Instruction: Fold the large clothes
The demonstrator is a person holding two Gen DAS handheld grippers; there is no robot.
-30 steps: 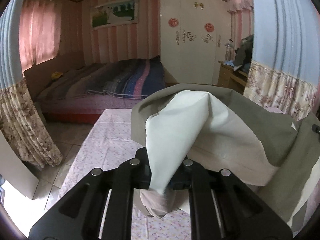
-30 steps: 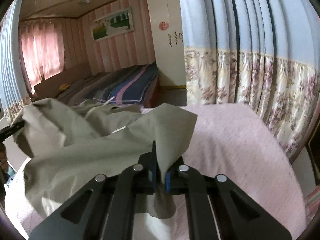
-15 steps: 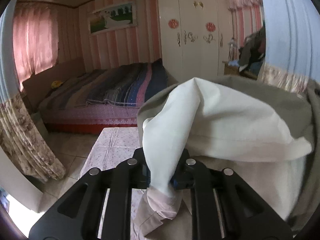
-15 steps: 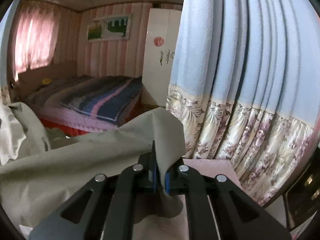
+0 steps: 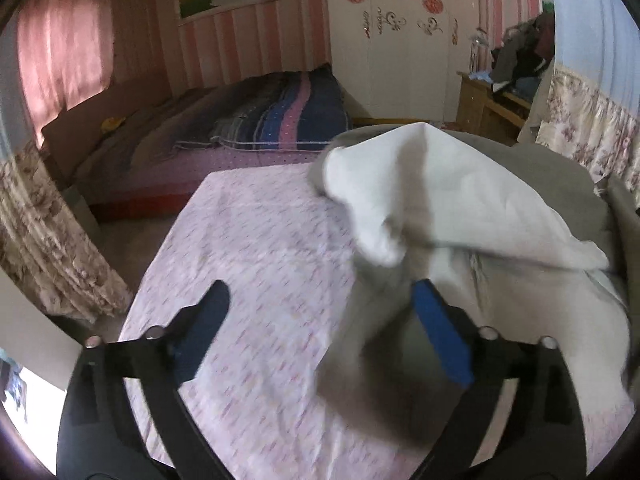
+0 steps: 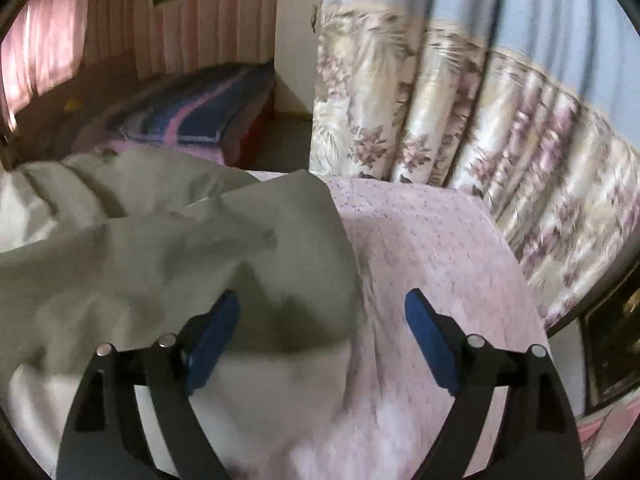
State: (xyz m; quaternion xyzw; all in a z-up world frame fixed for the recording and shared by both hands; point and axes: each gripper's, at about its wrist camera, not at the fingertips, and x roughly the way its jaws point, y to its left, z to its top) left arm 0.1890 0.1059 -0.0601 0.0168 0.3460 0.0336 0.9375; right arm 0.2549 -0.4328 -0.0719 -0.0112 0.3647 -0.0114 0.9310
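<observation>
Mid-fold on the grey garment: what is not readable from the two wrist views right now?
- Garment outline: left wrist view, bunched folds and the right frame edge hide it.
- Garment's left part: right wrist view, cut off by the frame edge; motion blur.
- Tabletop under the cloth: hidden in both views.
- What kind of garment: cannot tell.

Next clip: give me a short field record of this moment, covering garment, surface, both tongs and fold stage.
garment: grey-green garment with pale lining, heaped loosely
surface: pink patterned tablecloth
left tongs: open, just been opening; cloth lies between, not pinched
right tongs: open, just been opening; garment edge lies between, unpressed
fold stage: garment released, not yet flat or neat
</observation>
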